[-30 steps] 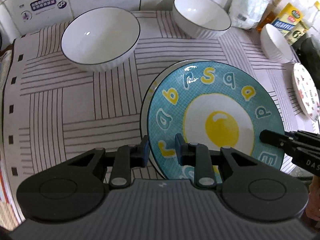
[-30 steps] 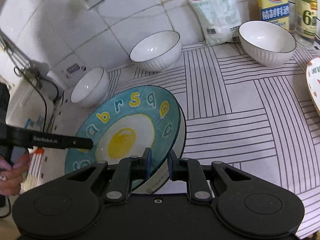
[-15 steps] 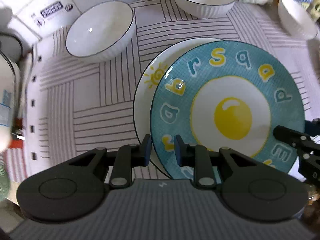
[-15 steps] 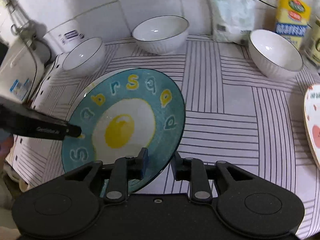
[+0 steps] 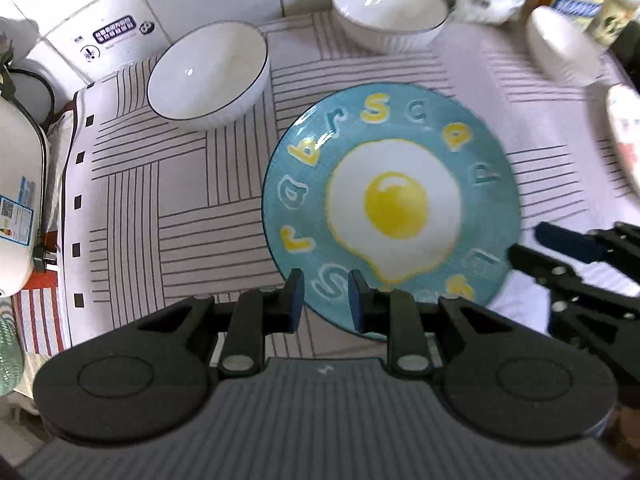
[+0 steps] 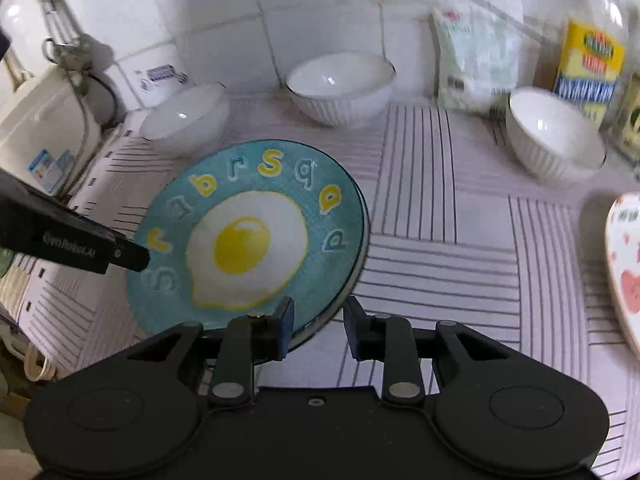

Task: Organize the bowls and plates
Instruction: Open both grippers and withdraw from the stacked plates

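Note:
A blue plate (image 5: 392, 204) with a fried-egg picture and letters lies nearly flat on the striped cloth. It covers a white plate, of which only a sliver (image 5: 516, 300) shows. My left gripper (image 5: 325, 300) is shut on the blue plate's near-left rim, one finger outside and one inside; the right wrist view shows it (image 6: 136, 258) at the plate's left edge. My right gripper (image 6: 316, 322) straddles the plate's (image 6: 248, 240) near rim. Its jaws are opening, and there is a gap beside the right finger. In the left wrist view it (image 5: 528, 244) stands at the plate's right edge.
Three white bowls stand toward the tiled wall: one at the left (image 5: 208, 76), one in the middle (image 5: 388, 12), one smaller at the right (image 5: 564, 48). A heart-patterned plate (image 6: 624, 272) lies far right. An oil bottle (image 6: 592, 60) and a bag (image 6: 476, 60) line the back. A white appliance (image 5: 20, 200) stands left.
The blue plate has settled over the white plate, hiding the sun-patterned rim that showed before. The right gripper's jaws have spread off the rim. Both views have shifted and pulled up a little.

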A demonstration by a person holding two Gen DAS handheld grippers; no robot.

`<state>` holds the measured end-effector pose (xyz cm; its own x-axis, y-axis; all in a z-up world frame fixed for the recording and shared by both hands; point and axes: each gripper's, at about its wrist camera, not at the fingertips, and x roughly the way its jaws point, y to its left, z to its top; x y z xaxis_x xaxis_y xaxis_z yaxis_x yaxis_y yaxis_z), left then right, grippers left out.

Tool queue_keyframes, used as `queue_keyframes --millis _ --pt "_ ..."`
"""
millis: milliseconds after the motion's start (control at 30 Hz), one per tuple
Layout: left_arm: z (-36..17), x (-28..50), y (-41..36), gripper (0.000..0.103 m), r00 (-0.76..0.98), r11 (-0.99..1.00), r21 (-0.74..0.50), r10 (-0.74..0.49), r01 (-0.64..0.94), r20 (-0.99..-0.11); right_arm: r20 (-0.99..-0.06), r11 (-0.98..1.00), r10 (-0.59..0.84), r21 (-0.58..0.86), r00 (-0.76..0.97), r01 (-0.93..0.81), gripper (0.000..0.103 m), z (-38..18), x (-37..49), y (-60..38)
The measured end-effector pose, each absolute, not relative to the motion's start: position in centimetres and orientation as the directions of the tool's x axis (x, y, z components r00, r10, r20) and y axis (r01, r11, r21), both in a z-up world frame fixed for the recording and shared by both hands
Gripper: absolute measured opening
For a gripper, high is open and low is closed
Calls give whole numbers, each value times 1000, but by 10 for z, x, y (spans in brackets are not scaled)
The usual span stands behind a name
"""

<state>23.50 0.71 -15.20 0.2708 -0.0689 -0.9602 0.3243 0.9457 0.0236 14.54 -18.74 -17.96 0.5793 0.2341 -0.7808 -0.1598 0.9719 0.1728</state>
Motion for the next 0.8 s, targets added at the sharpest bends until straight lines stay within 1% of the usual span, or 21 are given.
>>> queue_keyframes --millis 200,400,500,633,700,800 --pt "-115 210 8 23 295 913 -22 -154 407 -943 -718 972 235 189 656 -142 33 -139 112 -185" --pt "-82 190 4 23 312 869 -44 -224 493 -923 -645 983 176 151 744 -101 34 -98 78 -186" --pt "-69 177 -2 24 320 845 -42 -248 534 -914 -612 989 135 127 779 -71 38 -80 61 -193" --pt "-54 161 -12 26 315 812 -52 -284 581 -906 -570 994 81 103 818 -27 45 -62 38 -210" --pt "-49 154 -17 28 315 799 -52 -294 599 -902 -556 996 57 90 829 -8 48 -55 28 -218" --pt "-41 145 -27 33 314 784 -58 -314 618 -896 -537 997 39 77 843 3 55 -48 15 -228"
